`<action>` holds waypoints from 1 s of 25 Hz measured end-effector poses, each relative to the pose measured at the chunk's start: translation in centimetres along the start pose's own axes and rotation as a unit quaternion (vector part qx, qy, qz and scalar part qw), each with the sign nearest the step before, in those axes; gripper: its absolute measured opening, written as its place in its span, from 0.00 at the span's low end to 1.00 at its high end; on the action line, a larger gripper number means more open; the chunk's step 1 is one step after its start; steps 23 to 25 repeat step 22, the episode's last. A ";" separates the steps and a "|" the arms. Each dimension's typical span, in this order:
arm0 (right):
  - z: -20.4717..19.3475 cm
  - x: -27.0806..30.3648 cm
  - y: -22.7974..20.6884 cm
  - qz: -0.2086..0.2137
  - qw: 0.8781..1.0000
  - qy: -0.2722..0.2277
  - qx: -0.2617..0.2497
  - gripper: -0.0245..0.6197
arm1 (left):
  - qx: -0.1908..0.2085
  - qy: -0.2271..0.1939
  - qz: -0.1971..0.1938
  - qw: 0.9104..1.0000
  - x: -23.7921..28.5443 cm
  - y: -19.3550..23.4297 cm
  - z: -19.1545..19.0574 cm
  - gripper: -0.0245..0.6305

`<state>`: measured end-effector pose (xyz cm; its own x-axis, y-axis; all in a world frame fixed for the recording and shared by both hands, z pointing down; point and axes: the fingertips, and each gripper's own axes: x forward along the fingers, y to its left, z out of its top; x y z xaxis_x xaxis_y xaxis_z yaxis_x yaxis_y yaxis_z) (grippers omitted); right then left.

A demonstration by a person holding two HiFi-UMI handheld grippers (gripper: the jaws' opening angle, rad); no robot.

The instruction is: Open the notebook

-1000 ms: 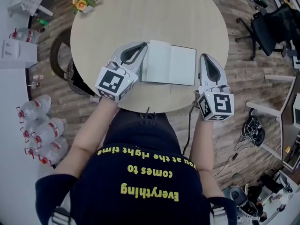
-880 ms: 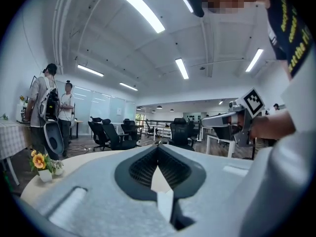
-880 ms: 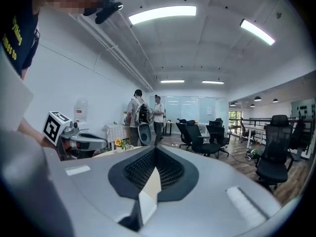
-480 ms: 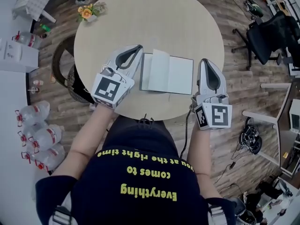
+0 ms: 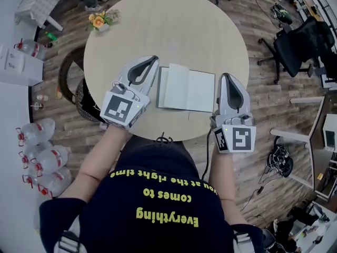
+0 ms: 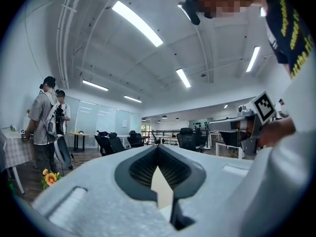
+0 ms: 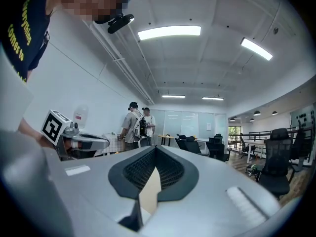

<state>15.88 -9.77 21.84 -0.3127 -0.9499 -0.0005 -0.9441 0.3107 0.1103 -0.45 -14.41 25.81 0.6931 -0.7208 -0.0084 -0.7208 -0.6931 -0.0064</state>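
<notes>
The notebook (image 5: pixel 187 87) lies open on the round pale table (image 5: pixel 174 30), its white pages facing up, near the table's front edge. My left gripper (image 5: pixel 155 58) hovers just left of it, jaws shut with nothing between them. On the notebook's right my right gripper (image 5: pixel 227 75) is held the same way, shut and empty. Both point level, away from the person. The left gripper view shows the closed left gripper (image 6: pixel 158 147) and the right gripper (image 6: pixel 247 125) beside it. The right gripper view shows the closed right gripper (image 7: pixel 155 149) and the left gripper (image 7: pixel 74 139).
A small pot of flowers (image 5: pixel 100 19) stands at the table's far left edge. A dark chair (image 5: pixel 73 83) sits by the table's left side, water bottles (image 5: pixel 45 157) lie on the floor, and an office chair (image 5: pixel 300 46) is at the right. Two people (image 6: pixel 47 117) stand further off.
Both grippers have risen above the table and drawn slightly back toward the person. Their jaws stay closed. The notebook lies open in the same place.
</notes>
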 end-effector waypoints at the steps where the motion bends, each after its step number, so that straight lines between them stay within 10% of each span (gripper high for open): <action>1: 0.1 0.0 0.0 0.000 1.000 -0.001 -0.001 0.06 | -0.001 0.003 0.001 1.000 0.0 0.1 0.0 0.04; 25: 0.3 1.0 0.1 -0.013 1.000 -0.007 -0.003 0.06 | 0.002 -0.003 0.009 1.000 -0.3 1.4 0.5 0.04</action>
